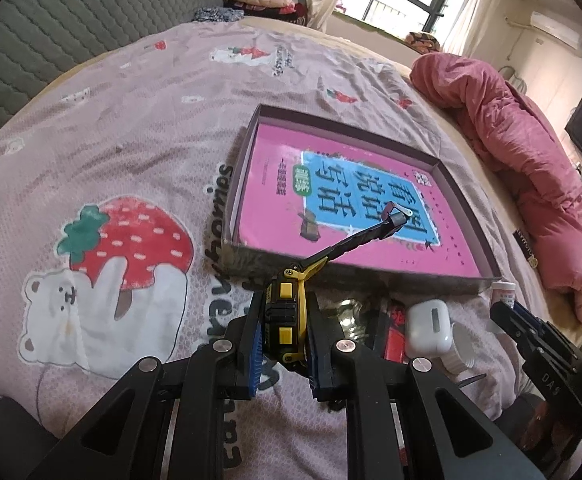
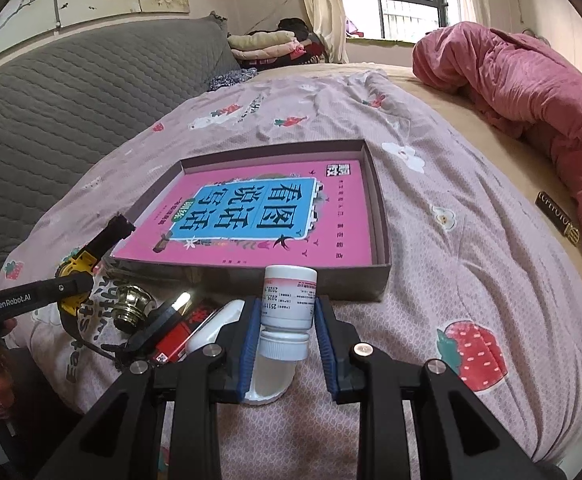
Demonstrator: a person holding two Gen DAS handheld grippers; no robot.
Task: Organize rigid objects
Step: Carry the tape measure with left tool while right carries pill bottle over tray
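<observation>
The left gripper (image 1: 282, 320) pinches a yellow-and-black tape measure (image 1: 284, 312) between its jaws, above the bed (image 1: 131, 128), with the black strap (image 1: 355, 240) reaching over the near wall of the box (image 1: 391, 276). The right gripper (image 2: 285, 336) has its jaws closed on a white bottle (image 2: 289, 312), cap toward the camera, just before the box. A pink book (image 2: 251, 216) lies flat in the box. Beside the bottle on the bed lie a white earbud case (image 1: 429, 328), a red pack (image 2: 175, 340) and a brass knob (image 2: 131, 304).
</observation>
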